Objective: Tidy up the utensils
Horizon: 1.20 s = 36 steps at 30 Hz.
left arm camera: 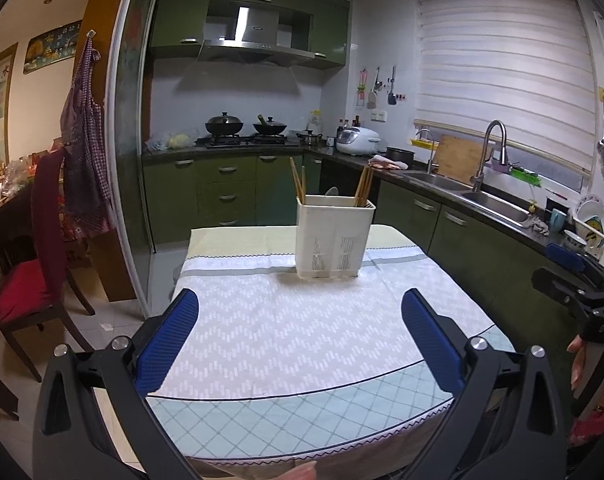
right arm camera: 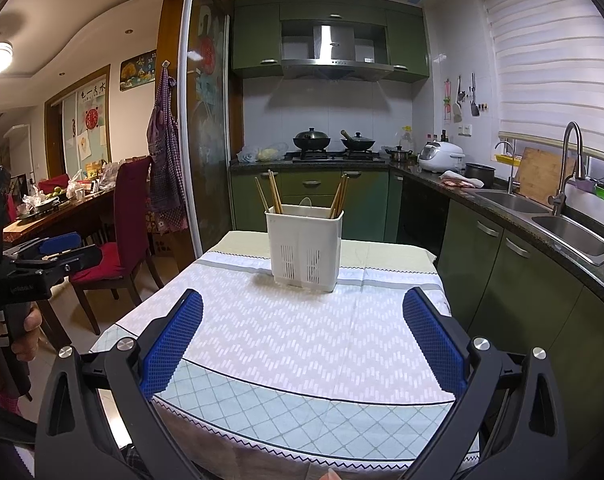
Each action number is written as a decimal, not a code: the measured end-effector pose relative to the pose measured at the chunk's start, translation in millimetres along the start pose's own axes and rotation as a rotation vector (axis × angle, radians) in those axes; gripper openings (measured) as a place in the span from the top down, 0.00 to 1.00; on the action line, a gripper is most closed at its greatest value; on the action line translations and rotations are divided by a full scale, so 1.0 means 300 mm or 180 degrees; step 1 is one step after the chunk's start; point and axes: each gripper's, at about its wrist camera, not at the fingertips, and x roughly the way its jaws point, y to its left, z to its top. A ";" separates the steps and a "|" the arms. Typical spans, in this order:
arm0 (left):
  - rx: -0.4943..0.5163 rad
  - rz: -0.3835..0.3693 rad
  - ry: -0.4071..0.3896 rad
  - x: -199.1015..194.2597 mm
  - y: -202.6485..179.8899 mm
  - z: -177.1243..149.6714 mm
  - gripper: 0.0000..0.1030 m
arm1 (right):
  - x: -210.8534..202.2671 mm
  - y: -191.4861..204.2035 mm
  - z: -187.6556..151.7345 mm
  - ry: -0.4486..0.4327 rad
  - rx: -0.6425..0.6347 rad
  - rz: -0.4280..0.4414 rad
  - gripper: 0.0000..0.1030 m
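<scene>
Both grippers, left gripper (left arm camera: 300,320) and right gripper (right arm camera: 302,320), hover level, released and empty, facing the utensil holder (right arm camera: 303,246).

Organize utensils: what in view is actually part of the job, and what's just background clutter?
Job:
- white utensil holder on the tablecloth
- chopsticks standing in it, in two groups
- left hand-held gripper, open, empty
- right hand-held gripper, open, empty

Lying about:
- two woks on the stove
- rice cooker
- sink
- hanging apron
- red chair
</scene>
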 end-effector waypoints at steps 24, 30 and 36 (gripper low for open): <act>0.0040 -0.0154 0.0100 0.024 -0.018 -0.021 0.06 | 0.039 -0.001 -0.024 0.0052 -0.0023 0.0020 0.04; 0.0013 -0.0156 0.0157 0.051 -0.012 -0.035 0.06 | 0.041 -0.001 -0.025 0.0055 -0.0026 0.0019 0.04; 0.0046 -0.0108 0.0142 0.058 -0.013 -0.039 0.07 | 0.049 -0.001 -0.029 0.0057 -0.0020 0.0027 0.04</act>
